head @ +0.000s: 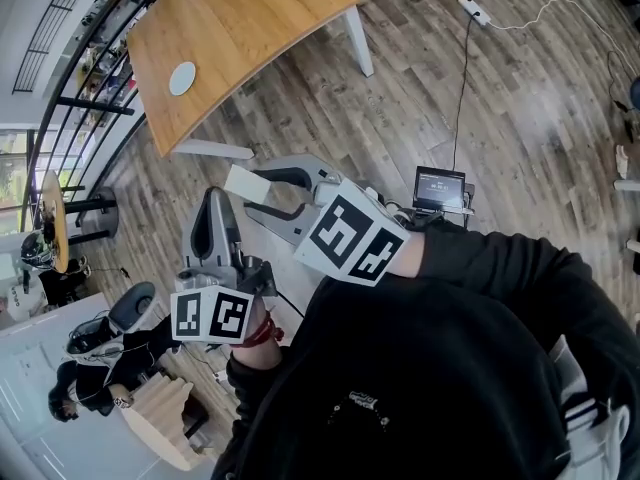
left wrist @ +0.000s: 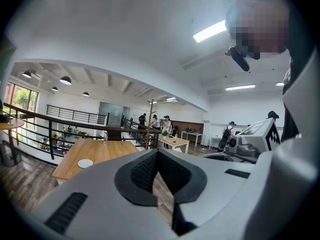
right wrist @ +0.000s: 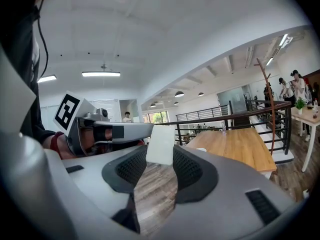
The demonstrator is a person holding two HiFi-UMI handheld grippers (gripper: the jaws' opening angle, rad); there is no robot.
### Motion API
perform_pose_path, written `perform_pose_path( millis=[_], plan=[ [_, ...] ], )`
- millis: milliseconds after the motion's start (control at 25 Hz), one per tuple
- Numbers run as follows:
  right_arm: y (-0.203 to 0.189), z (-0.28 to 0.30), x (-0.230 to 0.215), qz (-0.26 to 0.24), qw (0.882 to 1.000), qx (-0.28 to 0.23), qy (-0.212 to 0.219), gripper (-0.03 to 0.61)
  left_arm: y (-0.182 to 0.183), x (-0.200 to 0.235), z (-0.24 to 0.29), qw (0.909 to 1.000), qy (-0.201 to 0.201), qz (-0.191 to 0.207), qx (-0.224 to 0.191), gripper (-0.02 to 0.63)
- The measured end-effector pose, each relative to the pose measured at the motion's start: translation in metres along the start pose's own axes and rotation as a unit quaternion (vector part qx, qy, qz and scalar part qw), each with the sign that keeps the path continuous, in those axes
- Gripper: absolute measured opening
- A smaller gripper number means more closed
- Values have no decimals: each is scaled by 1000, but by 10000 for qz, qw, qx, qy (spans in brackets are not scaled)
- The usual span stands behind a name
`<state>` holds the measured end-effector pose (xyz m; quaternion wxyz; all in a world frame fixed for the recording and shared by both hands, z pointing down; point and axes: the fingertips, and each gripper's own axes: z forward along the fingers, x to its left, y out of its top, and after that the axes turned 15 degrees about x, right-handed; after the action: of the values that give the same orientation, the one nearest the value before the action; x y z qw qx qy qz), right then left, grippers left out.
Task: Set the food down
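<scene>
Carry it steady: plank floor [head: 520, 118] shows under the jaws. The wooden table [right wrist: 240, 144] sits ahead & right of the right gripper [right wrist: 159, 159], w/ a white plate [right wrist: 201, 149] on it, so aim there. Its jaws stand partway apart, clamped on the white food slab [right wrist: 161, 139] at the tips; hold that level. Left gripper [left wrist: 158, 156]: jaws closed, nothing btwn.

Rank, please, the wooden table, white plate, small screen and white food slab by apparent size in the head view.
wooden table
small screen
white food slab and white plate look alike; the slab is nearer the camera, so unranked
</scene>
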<state>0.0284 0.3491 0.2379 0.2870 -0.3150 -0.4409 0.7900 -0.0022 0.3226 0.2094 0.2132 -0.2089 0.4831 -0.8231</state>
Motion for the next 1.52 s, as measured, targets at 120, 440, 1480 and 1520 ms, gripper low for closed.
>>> perform_pose_path(
  millis=[120,440,1480,1520],
  plan=[
    [0,0,-2,-32,10000,-6,80,176,2,1,2,10000,81,-7,-8,-4],
    [-2,1,-4,-56,9997,8,236,176,0,1,5,9998,203,-33,37,-3],
    [22,82,-16,-12,9995,255,177,176,4,95,29,9994,109,-313,126,-3],
    [23,87,-17,-18,9995,268,167,176,5,99,32,9994,93,-316,118,-3]
  ],
)
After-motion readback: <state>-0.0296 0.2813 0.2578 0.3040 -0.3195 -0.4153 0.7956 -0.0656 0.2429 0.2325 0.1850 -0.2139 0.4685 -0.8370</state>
